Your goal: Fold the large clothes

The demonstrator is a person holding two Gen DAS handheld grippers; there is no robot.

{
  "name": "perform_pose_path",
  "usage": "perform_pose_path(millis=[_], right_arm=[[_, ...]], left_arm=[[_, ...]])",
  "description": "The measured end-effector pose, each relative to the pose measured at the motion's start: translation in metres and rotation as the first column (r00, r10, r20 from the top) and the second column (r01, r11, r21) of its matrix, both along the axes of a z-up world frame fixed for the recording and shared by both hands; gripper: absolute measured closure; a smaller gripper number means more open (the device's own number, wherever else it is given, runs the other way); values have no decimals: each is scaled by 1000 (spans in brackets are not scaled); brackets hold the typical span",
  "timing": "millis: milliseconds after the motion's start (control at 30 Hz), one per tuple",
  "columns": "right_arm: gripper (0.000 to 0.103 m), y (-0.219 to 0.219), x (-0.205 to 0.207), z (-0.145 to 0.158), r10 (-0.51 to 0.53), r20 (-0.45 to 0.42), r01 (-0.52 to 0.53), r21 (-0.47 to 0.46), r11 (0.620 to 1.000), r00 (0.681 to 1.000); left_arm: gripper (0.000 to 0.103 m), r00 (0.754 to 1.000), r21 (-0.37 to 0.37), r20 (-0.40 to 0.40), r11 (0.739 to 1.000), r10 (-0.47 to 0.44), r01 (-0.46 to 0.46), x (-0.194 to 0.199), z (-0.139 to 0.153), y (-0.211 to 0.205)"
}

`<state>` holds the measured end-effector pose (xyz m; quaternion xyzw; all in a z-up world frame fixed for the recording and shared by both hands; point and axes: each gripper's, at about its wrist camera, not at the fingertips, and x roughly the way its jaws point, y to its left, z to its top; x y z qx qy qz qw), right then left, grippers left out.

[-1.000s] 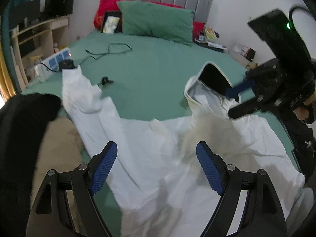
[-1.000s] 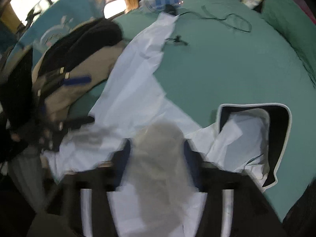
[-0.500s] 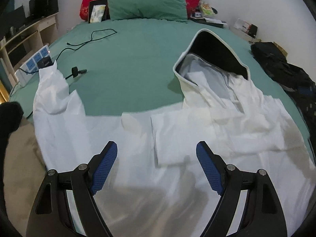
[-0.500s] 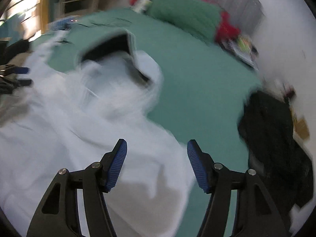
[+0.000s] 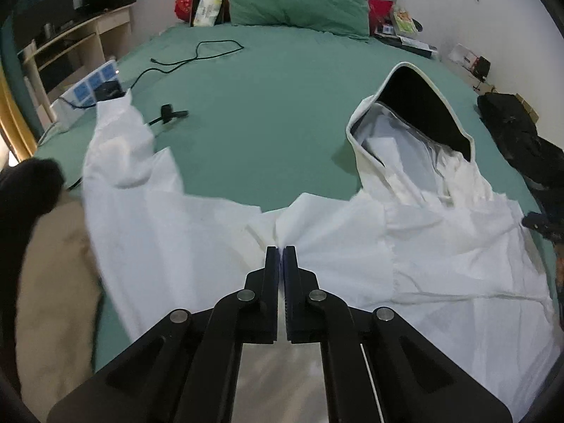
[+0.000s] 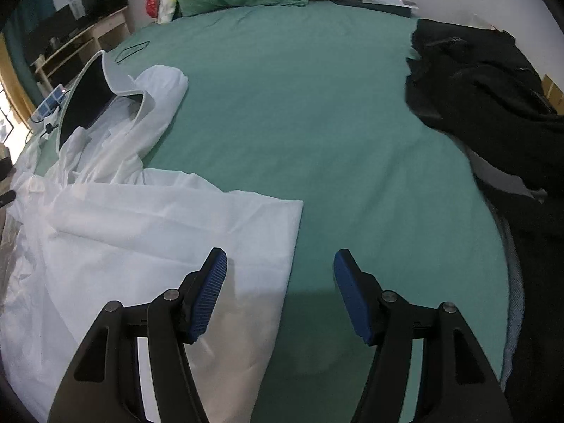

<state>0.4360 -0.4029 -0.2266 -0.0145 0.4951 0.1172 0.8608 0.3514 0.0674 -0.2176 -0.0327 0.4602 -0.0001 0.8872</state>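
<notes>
White garment pinched by left tool; right view shows black clothes.

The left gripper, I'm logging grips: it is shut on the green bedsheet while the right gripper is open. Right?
Not quite. The left gripper is shut on the white garment, not the bedsheet, as the left wrist view shows. The right gripper is open.

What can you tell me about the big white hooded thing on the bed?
The white hooded garment is thin, crinkly fabric, spread rumpled on the green bed sheet. Its hood gapes open, dark inside with a pale rim. One sleeve stretches toward the power strip. The left gripper pinches an edge; the right gripper hovers open.
</notes>
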Motion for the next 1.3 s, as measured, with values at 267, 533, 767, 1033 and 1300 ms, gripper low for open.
perform_pose_path(millis=[267, 533, 767, 1033, 1300], right_arm=[[100, 6, 30, -11, 6, -91, 7, 144, 989, 996], [100, 39, 23, 4, 16, 72, -7, -121, 993, 997], [85, 52, 6, -3, 23, 81, -8, -172, 985, 996], [69, 58, -5, 25, -34, 126, 43, -66, 997, 991], [69, 71, -17, 33, -11, 135, 16, -30, 999, 991]], left_arm=[[99, 994, 38, -103, 999, 23, -19, -12, -26, -4], [58, 989, -11, -119, 996, 89, -91, -13, -24, 21], [58, 984, 25, -78, 987, 158, -156, 1, -1, 70], [58, 959, 78, -93, 963, 266, -260, 36, -15, 118], [101, 979, 67, -84, 981, 187, -182, 36, -41, 107]])
